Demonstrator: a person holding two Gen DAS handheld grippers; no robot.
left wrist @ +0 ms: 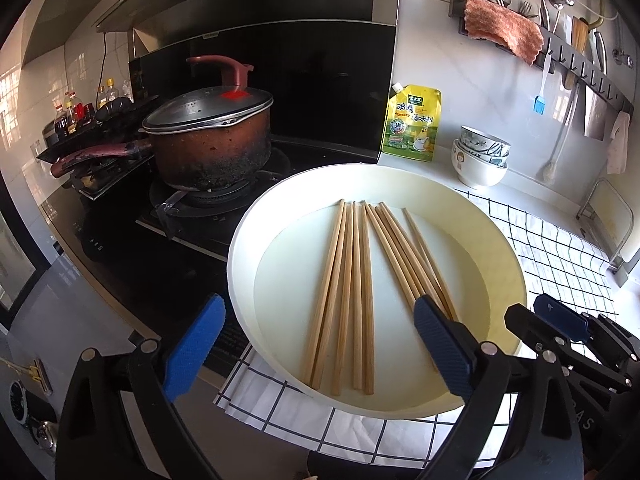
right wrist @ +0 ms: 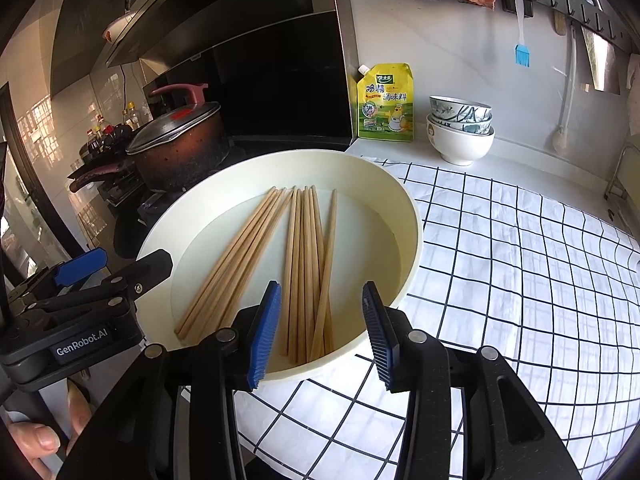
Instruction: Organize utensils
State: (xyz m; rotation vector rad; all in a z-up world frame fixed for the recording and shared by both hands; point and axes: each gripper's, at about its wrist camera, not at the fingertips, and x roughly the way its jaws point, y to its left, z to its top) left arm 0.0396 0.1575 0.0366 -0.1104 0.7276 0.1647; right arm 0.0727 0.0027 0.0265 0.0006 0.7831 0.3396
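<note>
The left gripper (left wrist: 318,344) has its blue fingers spread wide with nothing between them but air: one finger (left wrist: 194,346) hangs outside the left rim of the basin (left wrist: 240,248), the other over the basin's near right part, above the lower ends of the right-hand chopsticks. In this left wrist view the chopsticks (left wrist: 360,288) lie flat on the basin floor in two loose bunches, fanning away from the camera. The basin stands on a checked cloth (left wrist: 560,248) beside a stove, where a lidded pot (left wrist: 212,148) sits on a burner. Behind are a yellow pouch (left wrist: 414,124) and stacked bowls (left wrist: 480,160).

In the right wrist view, the right gripper (right wrist: 318,334) is also apart and holds nothing; its fingers (right wrist: 264,334) straddle the basin's (right wrist: 412,216) near rim, above the near ends of the chopsticks (right wrist: 304,264). The left gripper (right wrist: 116,264) shows at the basin's left edge.
</note>
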